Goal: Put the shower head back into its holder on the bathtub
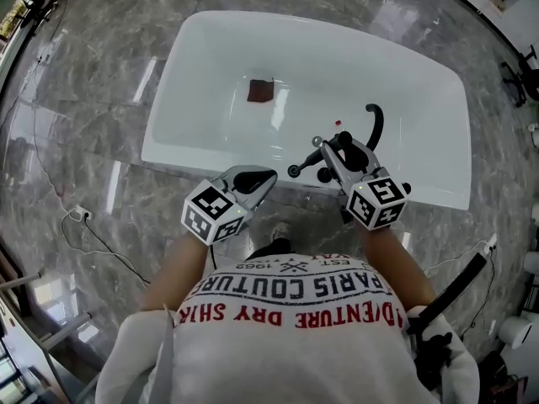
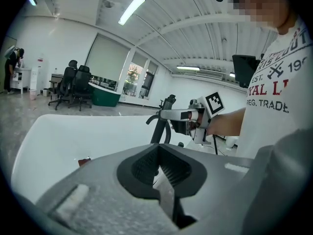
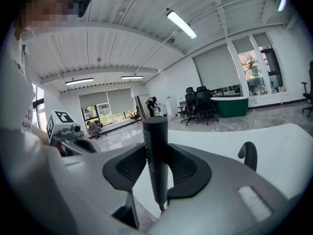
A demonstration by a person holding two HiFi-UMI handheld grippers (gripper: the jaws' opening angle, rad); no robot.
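The white bathtub [image 1: 194,74] lies in front of me on a marble floor. My right gripper [image 1: 330,151] hovers over the near rim, shut on the black shower head [image 1: 305,163]. In the right gripper view its handle [image 3: 155,160] stands upright between the pads. A black curved spout [image 1: 374,123] rises from the rim just beyond, also seen as the spout [image 3: 249,155] to the right. Black fittings [image 1: 324,175] sit on the rim below the gripper. My left gripper [image 1: 263,178] is shut and empty, at the rim to the left; its jaws meet [image 2: 161,173].
A red-brown patch [image 1: 260,91] lies on the tub bottom, with a small red dot [image 1: 338,123] near the spout. Cables [image 1: 84,225] trail over the floor at left. A black-and-white stand [image 1: 446,301] is at my right. Office chairs [image 2: 73,87] stand far behind.
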